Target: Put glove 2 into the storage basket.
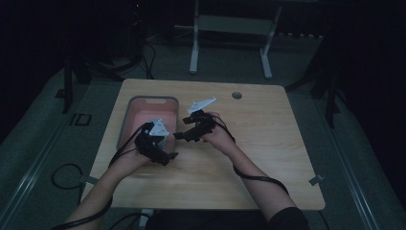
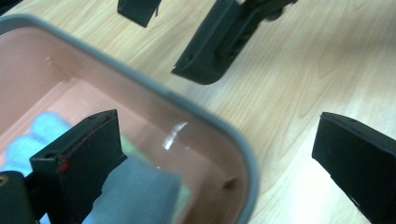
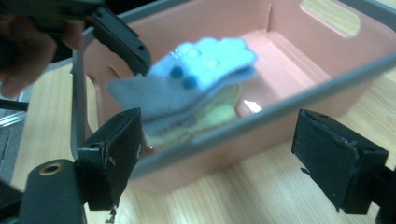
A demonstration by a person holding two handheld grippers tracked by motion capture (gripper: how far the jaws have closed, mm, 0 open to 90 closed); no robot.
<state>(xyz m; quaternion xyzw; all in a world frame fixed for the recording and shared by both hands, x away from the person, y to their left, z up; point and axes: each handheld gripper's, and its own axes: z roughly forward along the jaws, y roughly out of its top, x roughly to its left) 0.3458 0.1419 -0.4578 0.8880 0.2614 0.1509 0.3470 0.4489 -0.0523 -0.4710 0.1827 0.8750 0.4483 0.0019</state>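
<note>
bin [image 3: 327,100]: pink inside, grey rim, rounded corners, upright on the tabletop near its left edge
cloths [image 3: 196,79]: soft stack lying inside the bin, against one end wall
top cloth [image 3: 205,60]: light blue with darker blue dots
beneath it: grey-blue layer [image 2: 135,196], then pale green one [image 3: 210,119]

Beyond my black right tool [image 3: 219,161], a grey-rimmed pink bin [image 3: 289,100] holds light-blue cloth [image 3: 205,65] over pale-green cloth [image 3: 210,121].

A dim lab: lone wooden table [image 1: 268,158], floor cables [image 1: 64,175], metal stand [image 1: 230,28].
</note>
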